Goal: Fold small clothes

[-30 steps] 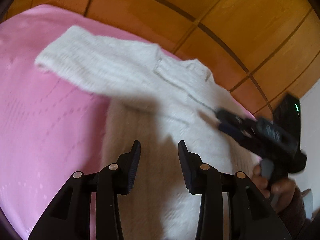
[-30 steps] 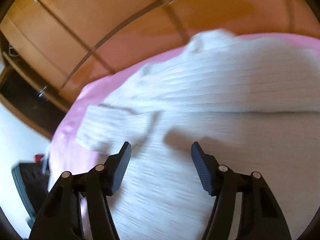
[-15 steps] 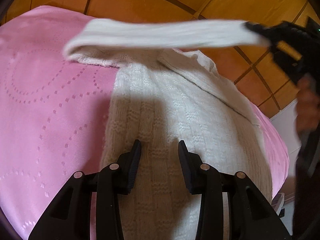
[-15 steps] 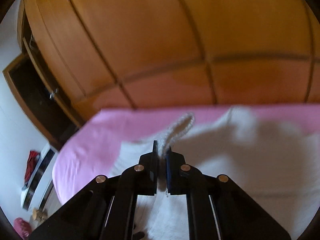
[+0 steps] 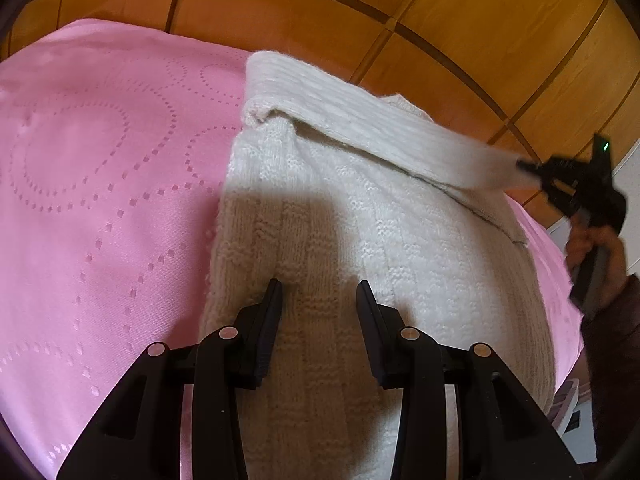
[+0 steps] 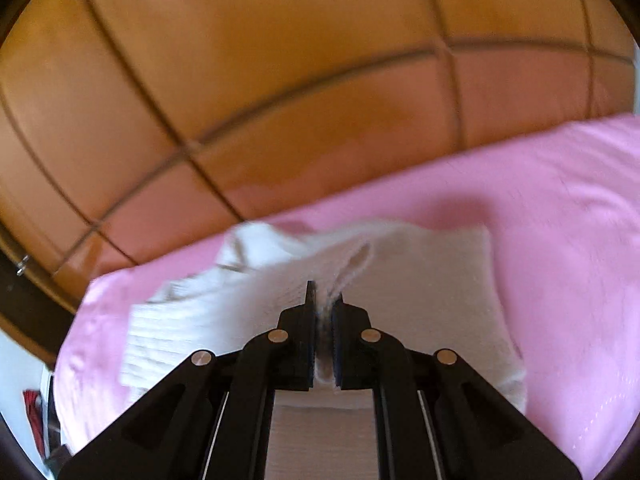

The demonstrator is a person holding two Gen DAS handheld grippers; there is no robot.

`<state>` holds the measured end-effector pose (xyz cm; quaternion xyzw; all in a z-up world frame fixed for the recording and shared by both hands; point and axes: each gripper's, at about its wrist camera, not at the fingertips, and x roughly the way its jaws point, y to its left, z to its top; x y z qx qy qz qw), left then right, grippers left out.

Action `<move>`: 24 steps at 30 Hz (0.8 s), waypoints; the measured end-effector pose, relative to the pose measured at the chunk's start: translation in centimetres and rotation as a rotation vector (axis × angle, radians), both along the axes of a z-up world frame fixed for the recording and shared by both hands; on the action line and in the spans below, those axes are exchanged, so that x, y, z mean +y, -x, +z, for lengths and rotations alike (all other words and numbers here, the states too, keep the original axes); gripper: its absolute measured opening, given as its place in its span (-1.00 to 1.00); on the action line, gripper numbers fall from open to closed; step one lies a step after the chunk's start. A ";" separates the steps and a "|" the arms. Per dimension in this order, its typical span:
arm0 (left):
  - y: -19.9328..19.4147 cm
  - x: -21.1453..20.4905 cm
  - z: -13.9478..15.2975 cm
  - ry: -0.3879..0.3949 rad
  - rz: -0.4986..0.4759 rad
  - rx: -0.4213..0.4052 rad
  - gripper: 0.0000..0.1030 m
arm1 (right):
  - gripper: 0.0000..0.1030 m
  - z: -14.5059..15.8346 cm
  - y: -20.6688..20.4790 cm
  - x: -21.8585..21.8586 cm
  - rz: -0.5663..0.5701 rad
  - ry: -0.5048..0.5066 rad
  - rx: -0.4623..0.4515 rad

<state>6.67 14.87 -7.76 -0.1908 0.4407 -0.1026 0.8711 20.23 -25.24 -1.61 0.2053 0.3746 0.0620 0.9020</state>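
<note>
A small cream knitted sweater (image 5: 360, 240) lies on the pink bedspread (image 5: 100, 200). Its left sleeve (image 5: 380, 132) is stretched across the chest toward the right, where my right gripper (image 5: 524, 168) pinches its cuff above the bed. In the right wrist view the right gripper (image 6: 325, 304) is shut on that cuff (image 6: 352, 268), with the sweater body (image 6: 420, 280) below. My left gripper (image 5: 319, 292) hovers over the lower body of the sweater, jaws partly apart with nothing between them.
Orange wooden wardrobe doors (image 5: 360, 8) stand behind the bed. A person's hand (image 5: 596, 248) and dark sleeve hold the right gripper at the bed's right edge. The pink bedspread (image 6: 560, 220) extends left of the sweater.
The right gripper shut on the left sleeve's cuff and carried it up and across the sweater to the right. The left gripper stayed over the lower body.
</note>
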 end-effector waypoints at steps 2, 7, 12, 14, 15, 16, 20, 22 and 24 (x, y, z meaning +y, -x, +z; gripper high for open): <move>-0.3 0.0 0.3 0.007 0.004 0.018 -0.27 | -0.89 -1.5 -0.3 -0.8 -0.034 0.028 0.039; -1.4 0.9 1.9 0.069 0.019 0.043 -0.27 | -0.89 -5.6 -0.5 -2.5 -0.074 0.043 0.122; -3.6 2.8 4.3 0.080 0.065 -0.014 0.34 | -0.65 -5.4 0.6 -2.7 -0.082 0.068 0.110; -5.2 4.1 4.7 0.113 0.091 -0.016 0.34 | -0.44 -4.5 1.2 -2.5 -0.089 0.089 0.079; -6.4 4.8 4.8 0.132 0.097 -0.016 0.34 | -0.26 -4.0 1.6 -2.6 -0.087 0.095 0.061; -7.2 5.3 4.8 0.135 0.107 -0.014 0.34 | -0.17 -3.3 2.1 -2.5 -0.083 0.100 0.039; -11.5 7.5 3.7 0.204 0.135 0.022 0.34 | 0.14 -1.8 3.3 -0.7 -0.021 0.100 -0.031; -13.7 8.4 2.9 0.263 0.153 0.040 0.34 | 0.17 -1.7 3.4 0.6 0.022 0.121 -0.038; -15.9 9.0 2.1 0.310 0.169 0.060 0.34 | 0.19 -2.1 3.0 2.0 0.058 0.143 -0.030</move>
